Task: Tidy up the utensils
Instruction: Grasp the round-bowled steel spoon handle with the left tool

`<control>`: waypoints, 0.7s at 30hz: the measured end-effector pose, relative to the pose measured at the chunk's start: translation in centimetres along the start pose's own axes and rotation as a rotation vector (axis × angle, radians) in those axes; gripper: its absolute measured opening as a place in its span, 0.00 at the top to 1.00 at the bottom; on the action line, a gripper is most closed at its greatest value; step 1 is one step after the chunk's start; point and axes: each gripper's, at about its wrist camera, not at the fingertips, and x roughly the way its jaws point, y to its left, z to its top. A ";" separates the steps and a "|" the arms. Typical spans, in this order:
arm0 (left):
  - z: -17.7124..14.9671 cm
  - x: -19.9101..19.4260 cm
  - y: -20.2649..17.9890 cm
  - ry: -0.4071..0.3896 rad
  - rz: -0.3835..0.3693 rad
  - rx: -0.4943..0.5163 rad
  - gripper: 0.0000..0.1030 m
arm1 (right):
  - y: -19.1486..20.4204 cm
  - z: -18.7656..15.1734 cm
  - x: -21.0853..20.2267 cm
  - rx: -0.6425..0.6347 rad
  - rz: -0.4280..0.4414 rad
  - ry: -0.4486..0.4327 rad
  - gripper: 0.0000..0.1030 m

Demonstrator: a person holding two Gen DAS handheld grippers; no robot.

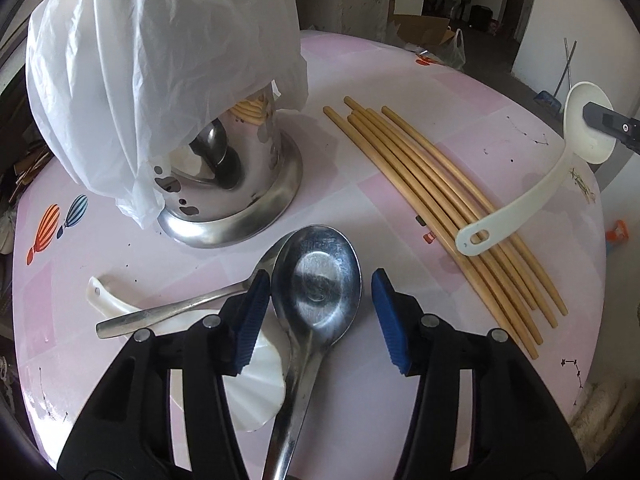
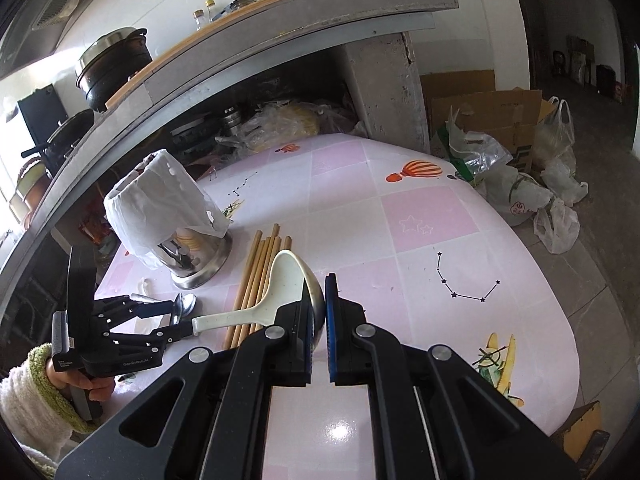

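My left gripper is open, its blue pads either side of the bowl of a steel spoon lying on the pink table. A second steel spoon and a white ceramic spoon lie beside it to the left. My right gripper is shut on the bowl of a white plastic ladle, which it holds above several bamboo chopsticks. The ladle and chopsticks also show in the left wrist view. The steel utensil holder, draped with a white plastic bag, holds chopsticks.
The pink table has a rounded edge to the right. Plastic bags and a cardboard box stand on the floor beyond it. A concrete shelf with pots overhangs the back. The holder stands at the back left.
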 end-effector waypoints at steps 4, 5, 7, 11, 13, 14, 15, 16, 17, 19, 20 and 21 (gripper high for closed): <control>0.3 0.5 -0.3 0.004 0.015 0.002 0.52 | -0.4 0.0 0.5 0.009 0.008 0.005 0.94; 0.4 0.5 -0.3 0.006 0.018 0.001 0.52 | -0.5 0.0 0.5 0.011 0.010 0.006 0.94; 0.7 0.7 -0.3 0.007 0.020 -0.002 0.52 | -0.6 0.0 0.8 0.015 0.016 0.008 0.94; 0.8 0.8 -0.8 0.006 0.034 0.012 0.53 | -0.9 -0.1 1.2 0.023 0.023 0.014 0.94; 0.8 0.8 -1.0 0.005 0.032 0.013 0.58 | -1.0 -0.1 1.3 0.026 0.024 0.015 0.94; 0.8 0.8 -1.1 0.004 0.039 0.017 0.58 | -1.1 -0.1 1.3 0.029 0.024 0.015 0.94; 0.8 0.8 -1.3 0.002 0.045 0.024 0.58 | -1.2 -0.1 1.3 0.031 0.024 0.015 0.94; 0.8 0.8 -1.4 0.001 0.051 0.028 0.58 | -1.2 -0.1 1.3 0.033 0.025 0.014 0.94; 0.8 0.8 -1.5 0.001 0.060 0.032 0.58 | -1.3 -0.1 1.3 0.034 0.025 0.014 0.94; 0.9 0.6 -1.7 -0.005 0.072 0.037 0.58 | -1.3 0.0 1.2 0.034 0.025 0.011 0.94; 0.9 0.2 -1.7 -0.012 0.074 0.037 0.58 | -1.3 0.0 1.1 0.034 0.025 0.009 0.94; 0.9 -0.3 -1.7 -0.022 0.075 0.036 0.58 | -1.2 0.0 1.1 0.034 0.025 0.007 0.94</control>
